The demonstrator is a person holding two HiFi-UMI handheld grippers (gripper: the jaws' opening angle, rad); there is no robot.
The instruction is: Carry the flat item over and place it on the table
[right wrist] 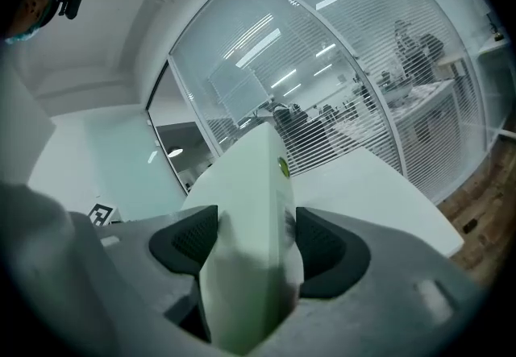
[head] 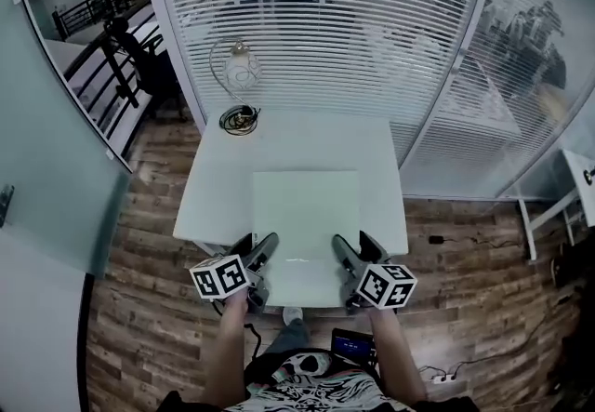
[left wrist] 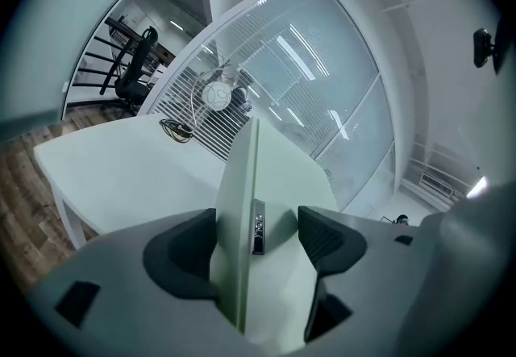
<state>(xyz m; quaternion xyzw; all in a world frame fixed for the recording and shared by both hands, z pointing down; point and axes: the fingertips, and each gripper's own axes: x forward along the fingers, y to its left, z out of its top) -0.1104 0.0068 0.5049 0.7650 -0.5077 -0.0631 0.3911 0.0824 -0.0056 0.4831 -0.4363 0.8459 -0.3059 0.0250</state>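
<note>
A pale green flat panel (head: 307, 219) is held level over the white table (head: 214, 187), and its near edge juts past the table's front edge. I cannot tell whether it touches the tabletop. My left gripper (head: 263, 259) is shut on the panel's near left corner, and my right gripper (head: 349, 259) is shut on the near right corner. The left gripper view shows the panel (left wrist: 238, 210) edge-on between the jaws of the left gripper (left wrist: 258, 233), with the table (left wrist: 121, 170) beyond. The panel (right wrist: 254, 226) fills the gap in the right gripper (right wrist: 258, 236).
A glass globe lamp (head: 242, 71) and a coiled black cable (head: 239, 119) sit at the table's far left corner. A glass wall with blinds (head: 353, 38) stands right behind the table. Wood floor surrounds it, with another white table (head: 576, 182) at the right.
</note>
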